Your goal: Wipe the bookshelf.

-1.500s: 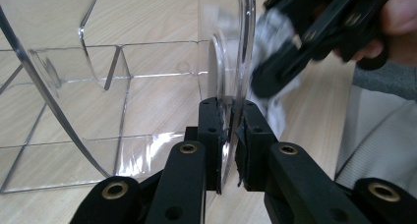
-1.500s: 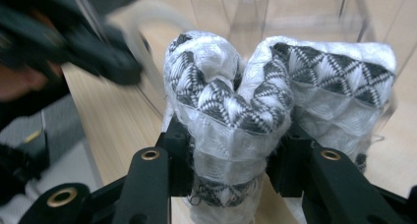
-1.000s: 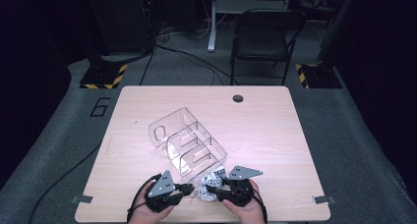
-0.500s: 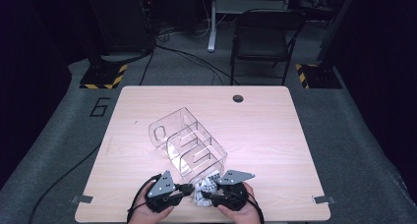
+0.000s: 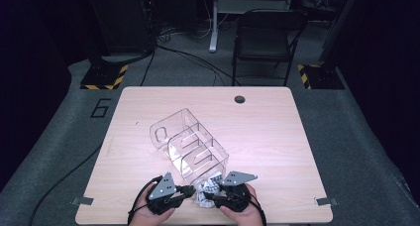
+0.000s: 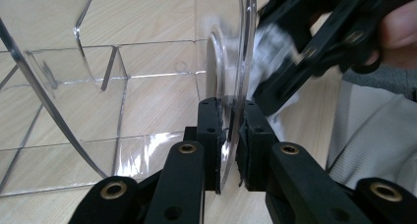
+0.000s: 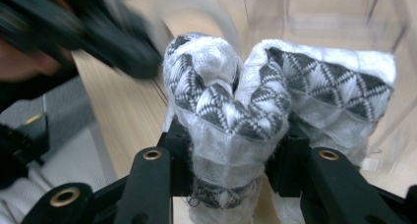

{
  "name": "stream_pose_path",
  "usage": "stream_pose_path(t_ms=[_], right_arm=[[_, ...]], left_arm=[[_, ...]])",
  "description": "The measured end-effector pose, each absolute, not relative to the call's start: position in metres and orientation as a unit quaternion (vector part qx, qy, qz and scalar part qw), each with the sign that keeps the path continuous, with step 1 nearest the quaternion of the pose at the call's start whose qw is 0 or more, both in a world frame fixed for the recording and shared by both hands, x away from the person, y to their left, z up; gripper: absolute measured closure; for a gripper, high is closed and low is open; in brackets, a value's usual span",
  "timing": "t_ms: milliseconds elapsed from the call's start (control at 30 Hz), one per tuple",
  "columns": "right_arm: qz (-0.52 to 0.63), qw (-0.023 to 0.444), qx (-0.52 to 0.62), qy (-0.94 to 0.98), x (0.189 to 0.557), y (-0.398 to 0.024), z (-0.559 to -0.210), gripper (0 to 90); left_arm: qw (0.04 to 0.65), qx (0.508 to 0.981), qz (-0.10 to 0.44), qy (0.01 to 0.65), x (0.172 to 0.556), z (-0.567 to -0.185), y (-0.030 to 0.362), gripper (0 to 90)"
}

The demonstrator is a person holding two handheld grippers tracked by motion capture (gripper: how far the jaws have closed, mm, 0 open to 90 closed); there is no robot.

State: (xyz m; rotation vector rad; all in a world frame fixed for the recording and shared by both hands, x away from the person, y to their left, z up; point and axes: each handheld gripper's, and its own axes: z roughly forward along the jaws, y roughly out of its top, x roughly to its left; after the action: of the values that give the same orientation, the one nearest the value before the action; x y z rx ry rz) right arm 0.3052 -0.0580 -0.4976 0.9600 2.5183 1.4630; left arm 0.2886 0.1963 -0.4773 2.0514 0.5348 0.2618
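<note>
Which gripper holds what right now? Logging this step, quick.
Left gripper: shut on the clear organizer wall.
Right gripper: shut on the patterned cloth bundle.

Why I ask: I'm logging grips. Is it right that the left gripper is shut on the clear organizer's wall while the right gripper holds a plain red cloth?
Not quite. The left gripper is shut on the clear organizer, but the cloth in the right gripper is white with a black-grey pattern, not plain red. The right gripper view shows it.

two black tools, left tool, right tool, grey three-cornered plates on top, brass-ringed rivets along black linkage arms, dark cables trailing, grey sleeve
</note>
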Motion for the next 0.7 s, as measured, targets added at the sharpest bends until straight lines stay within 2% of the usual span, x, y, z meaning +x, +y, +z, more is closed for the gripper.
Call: stream_pose_path(t_ms=[133, 167, 300, 400, 433, 467, 500, 700], right_arm=[[0.465, 0.026, 0.332, 0.820, 0.309, -0.062, -0.503, 61.0], [0.490, 0.042, 0.329, 0.806, 0.304, -0.063, -0.487, 60.9], [0.534, 0.077, 0.303, 0.785, 0.295, -0.067, -0.464, 60.7], [0.525, 0.073, 0.301, 0.793, 0.297, -0.065, -0.470, 60.5], [0.492, 0.047, 0.315, 0.810, 0.304, -0.063, -0.488, 60.4], [0.492, 0.047, 0.315, 0.810, 0.304, -0.063, -0.488, 60.4], [0.478, 0.025, 0.336, 0.811, 0.306, -0.061, -0.498, 60.5], [0.501, 0.054, 0.311, 0.806, 0.301, -0.063, -0.480, 60.3]], left_arm=[[0.476, 0.845, 0.109, 0.219, 0.289, -0.480, 0.196, 79.5], [0.475, 0.847, 0.103, 0.218, 0.289, -0.480, 0.196, 79.4], [0.473, 0.847, 0.103, 0.218, 0.289, -0.481, 0.196, 78.9], [0.472, 0.848, 0.103, 0.217, 0.289, -0.481, 0.195, 78.1], [0.471, 0.849, 0.103, 0.218, 0.288, -0.481, 0.195, 78.1], [0.471, 0.849, 0.103, 0.218, 0.288, -0.481, 0.195, 77.9], [0.469, 0.849, 0.105, 0.217, 0.288, -0.480, 0.195, 77.5], [0.470, 0.849, 0.107, 0.215, 0.288, -0.480, 0.195, 77.3]])
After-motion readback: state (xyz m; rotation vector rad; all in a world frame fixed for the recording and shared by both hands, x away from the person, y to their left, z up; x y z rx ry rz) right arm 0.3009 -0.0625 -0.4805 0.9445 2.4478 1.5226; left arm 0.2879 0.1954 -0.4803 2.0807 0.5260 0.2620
